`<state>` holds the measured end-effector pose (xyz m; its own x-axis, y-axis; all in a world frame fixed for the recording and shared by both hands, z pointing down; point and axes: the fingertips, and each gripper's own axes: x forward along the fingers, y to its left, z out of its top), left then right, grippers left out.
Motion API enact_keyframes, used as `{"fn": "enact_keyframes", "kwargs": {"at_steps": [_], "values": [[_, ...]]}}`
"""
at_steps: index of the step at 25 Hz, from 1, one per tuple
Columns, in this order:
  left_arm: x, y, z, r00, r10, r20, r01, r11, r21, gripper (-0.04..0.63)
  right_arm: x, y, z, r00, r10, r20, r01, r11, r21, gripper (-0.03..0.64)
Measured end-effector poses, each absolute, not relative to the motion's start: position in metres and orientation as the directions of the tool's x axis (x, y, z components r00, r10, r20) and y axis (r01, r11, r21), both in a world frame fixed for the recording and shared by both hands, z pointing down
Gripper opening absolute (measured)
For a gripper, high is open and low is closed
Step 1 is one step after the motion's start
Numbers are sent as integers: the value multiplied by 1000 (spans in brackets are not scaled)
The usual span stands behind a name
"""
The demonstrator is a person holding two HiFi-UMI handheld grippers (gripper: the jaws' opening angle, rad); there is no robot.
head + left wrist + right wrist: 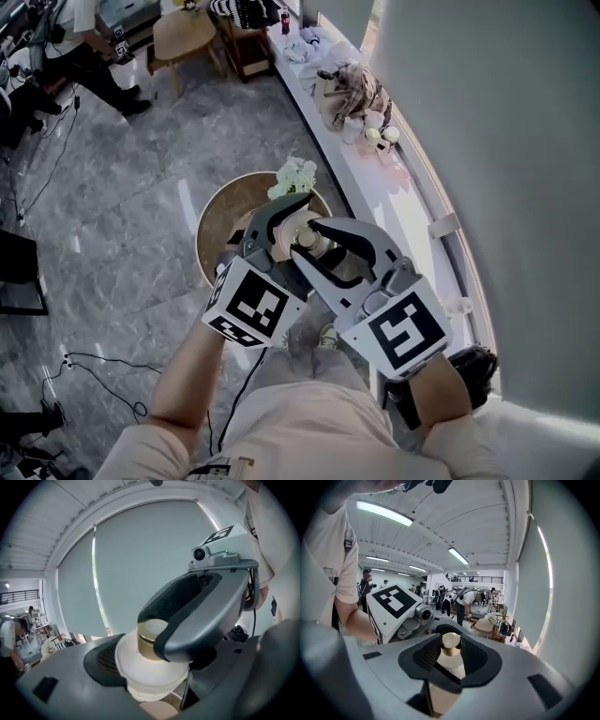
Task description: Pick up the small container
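We see the small container (pixel 306 240), a white bottle with a gold cap, up in the air at the middle of the head view, caught between both tools; below it stands the round table (pixel 217 208), with white flowers (pixel 293 176) at its 1 o'clock rim. The left gripper (pixel 286 230) reaches in from 7 o'clock and the right gripper (pixel 316 247) from 5 o'clock, so that their jaws cross round the bottle; each carries its marker cube close to the person's wrist. In the left gripper view the white body sits between that tool's own jaws, pressed against the ribbed pad at 9 o'clock, so we read the left jaws as grasping the bottle low down; one grey jaw of the other tool lies across the gold cap from 2 o'clock. In the right gripper view the gold cap stands upright between the two dark pads, both of which bear on it; the right jaws are therefore clenched on the bottle's top. The grey marble floor (pixel 122 216) spreads toward 9 o'clock, a black cable (pixel 103 367) lies on it at 8 o'clock, and a white window ledge (pixel 380 192) runs from 12 to 4 o'clock; a standing person (pixel 84 47) shows at 11 o'clock.
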<state>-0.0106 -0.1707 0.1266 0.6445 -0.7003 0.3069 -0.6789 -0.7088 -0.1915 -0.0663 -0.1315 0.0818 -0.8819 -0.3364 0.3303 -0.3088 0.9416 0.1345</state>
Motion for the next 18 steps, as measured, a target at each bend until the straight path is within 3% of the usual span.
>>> {"fn": "enact_keyframes", "kwargs": {"at_steps": [10,18], "values": [[12,-123,99,640,-703,311,-680,-706,-198,359,-42,-83,53,-900,-324,293,-297,945,134,126],[24,-93,111,660,-674,331,-677,-725,-127,359,-32,-55,64,-889,-300,347,-283,954,99,126]]}}
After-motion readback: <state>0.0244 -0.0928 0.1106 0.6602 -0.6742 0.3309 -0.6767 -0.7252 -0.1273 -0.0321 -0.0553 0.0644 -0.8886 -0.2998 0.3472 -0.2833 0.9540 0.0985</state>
